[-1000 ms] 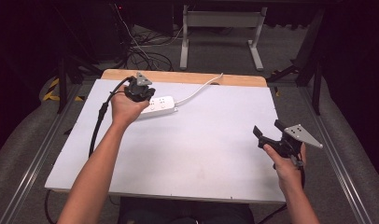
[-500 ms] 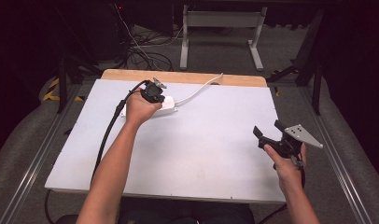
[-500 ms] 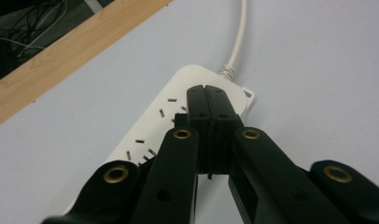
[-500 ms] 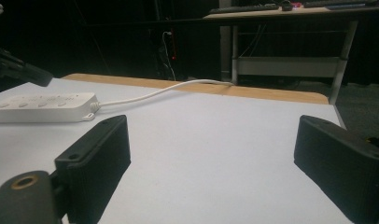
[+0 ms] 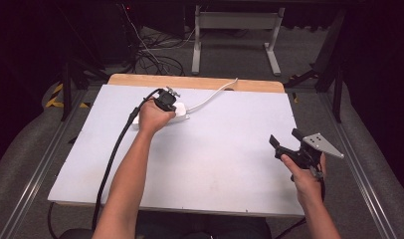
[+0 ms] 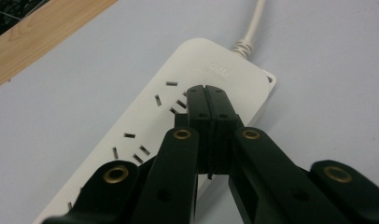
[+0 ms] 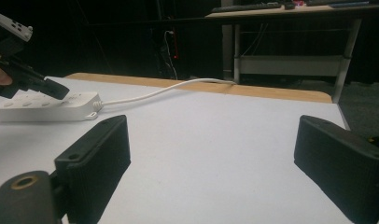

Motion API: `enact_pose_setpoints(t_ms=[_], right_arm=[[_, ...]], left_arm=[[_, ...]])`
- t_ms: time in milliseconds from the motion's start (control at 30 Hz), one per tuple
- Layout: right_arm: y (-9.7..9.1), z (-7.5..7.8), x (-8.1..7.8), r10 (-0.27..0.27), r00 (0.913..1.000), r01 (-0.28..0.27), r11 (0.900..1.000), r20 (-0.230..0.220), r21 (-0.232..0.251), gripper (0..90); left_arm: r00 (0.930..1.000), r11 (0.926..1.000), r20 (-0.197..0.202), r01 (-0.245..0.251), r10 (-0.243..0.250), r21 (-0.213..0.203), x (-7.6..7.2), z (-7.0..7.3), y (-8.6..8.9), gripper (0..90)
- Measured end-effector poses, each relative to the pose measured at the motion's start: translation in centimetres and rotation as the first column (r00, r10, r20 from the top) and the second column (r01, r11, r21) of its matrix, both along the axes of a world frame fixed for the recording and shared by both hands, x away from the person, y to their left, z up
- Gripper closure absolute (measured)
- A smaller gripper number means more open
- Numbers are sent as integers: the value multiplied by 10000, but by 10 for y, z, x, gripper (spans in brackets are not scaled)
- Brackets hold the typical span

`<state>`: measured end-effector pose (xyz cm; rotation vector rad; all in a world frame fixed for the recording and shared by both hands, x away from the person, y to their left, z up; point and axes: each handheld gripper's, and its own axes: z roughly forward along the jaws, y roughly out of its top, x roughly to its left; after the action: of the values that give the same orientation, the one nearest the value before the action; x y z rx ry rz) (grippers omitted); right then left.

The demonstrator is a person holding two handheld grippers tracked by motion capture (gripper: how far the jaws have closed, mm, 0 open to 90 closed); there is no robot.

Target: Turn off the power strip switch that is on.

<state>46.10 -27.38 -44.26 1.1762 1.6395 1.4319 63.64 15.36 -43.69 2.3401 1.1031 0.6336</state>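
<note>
A white power strip lies at the back left of the white table top, and its white cord runs off toward the back edge. My left gripper is shut with nothing between its jaws. In the left gripper view its tips point down at the strip's top face, by the sockets near the cord end; contact is unclear. The right gripper view shows the strip with the left gripper on top of it. My right gripper hovers open and empty at the front right, its jaws wide apart.
A wooden strip borders the table's back edge. The left gripper's black cable trails along the forearm and off the front edge. Behind the table stand a metal desk frame and loose cables on the floor.
The left hand has moved to the right and down, bringing its shut gripper onto the cord end of the power strip. The right hand has stayed put.
</note>
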Motion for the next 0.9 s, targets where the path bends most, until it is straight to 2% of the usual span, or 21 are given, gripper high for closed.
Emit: enact_pose_setpoints(t_ms=[133,333,500,633,733,900], right_arm=[[0,0,0,-5,10000,5,10000,2,3,114],[0,1,-1,1,10000,-1,10000,7,34,114],[0,1,-1,7,10000,-7,10000,-1,24,114],[0,2,-2,-20,10000,20,10000,73,54,113],[0,2,-2,-9,10000,9,10000,98,43,113],[-1,3,-2,-7,10000,6,9999,99,120,113]], left_arm=[[10000,9999,-41,20,-20,116,1,-4,-2,900],[9998,9998,-198,-65,62,-161,4,-7,0,900],[9997,9998,-204,-116,113,-132,4,-7,-1,900],[9996,9993,-195,-186,180,-323,5,-8,0,900],[9992,9992,-249,-323,317,-238,4,-8,-1,900],[9969,9972,-574,-561,532,-501,7,-6,1,900]])
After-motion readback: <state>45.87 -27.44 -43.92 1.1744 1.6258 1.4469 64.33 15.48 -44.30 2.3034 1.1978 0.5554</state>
